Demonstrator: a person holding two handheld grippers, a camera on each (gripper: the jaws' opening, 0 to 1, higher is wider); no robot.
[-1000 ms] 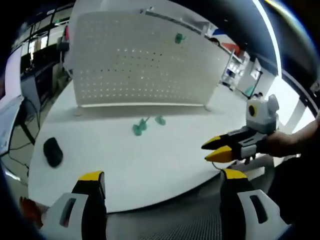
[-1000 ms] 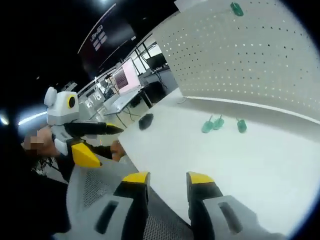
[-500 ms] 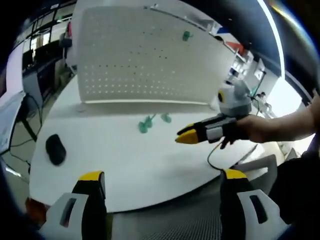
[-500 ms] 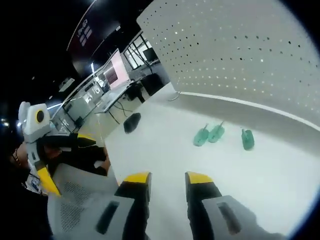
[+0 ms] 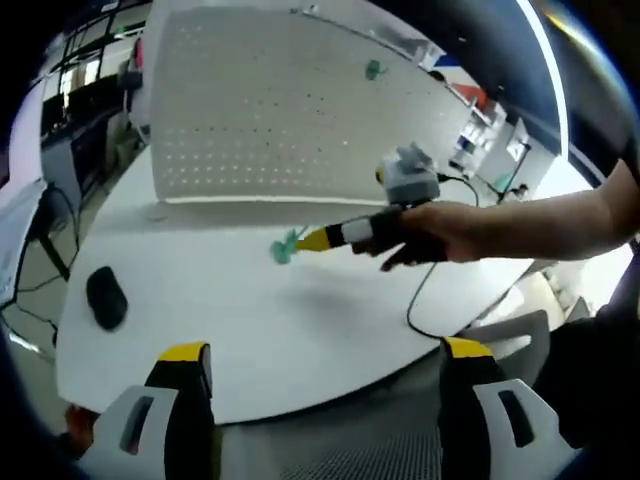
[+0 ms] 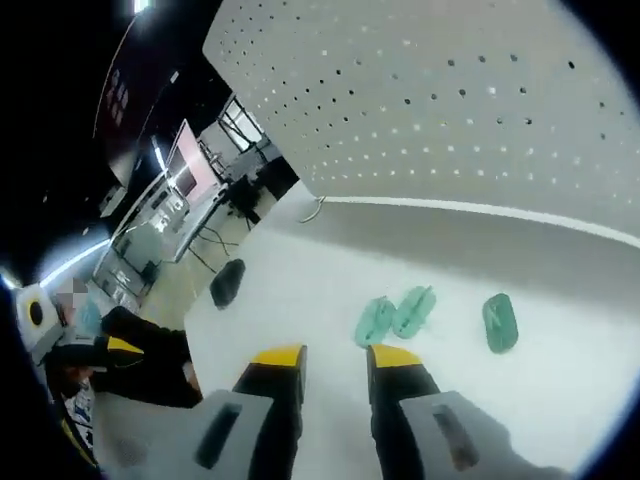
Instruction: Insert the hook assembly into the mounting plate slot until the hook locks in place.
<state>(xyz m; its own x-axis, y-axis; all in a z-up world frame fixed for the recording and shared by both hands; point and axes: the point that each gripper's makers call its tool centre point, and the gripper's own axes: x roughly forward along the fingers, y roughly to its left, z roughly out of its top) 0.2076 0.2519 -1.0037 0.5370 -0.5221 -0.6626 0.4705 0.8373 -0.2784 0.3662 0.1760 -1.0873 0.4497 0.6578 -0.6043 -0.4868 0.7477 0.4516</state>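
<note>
White table (image 5: 250, 330) carries the upright pegboard (image 6: 480, 110) at 12 o'clock, three green hooks (image 6: 410, 312) lying before it, light, stiff plastic best pinched across the body, with the right gripper (image 6: 333, 356) narrowly parted and empty just short, and the left gripper (image 5: 325, 352) wide open.

White perforated pegboard (image 6: 480, 110), teal-green hooks (image 6: 395, 315), white table (image 5: 300, 320), black mouse (image 5: 105, 297).

Left gripper view far back over table (image 5: 250, 330); right gripper view close; shared: pegboard (image 5: 290, 110), green hooks (image 6: 400, 315).
</note>
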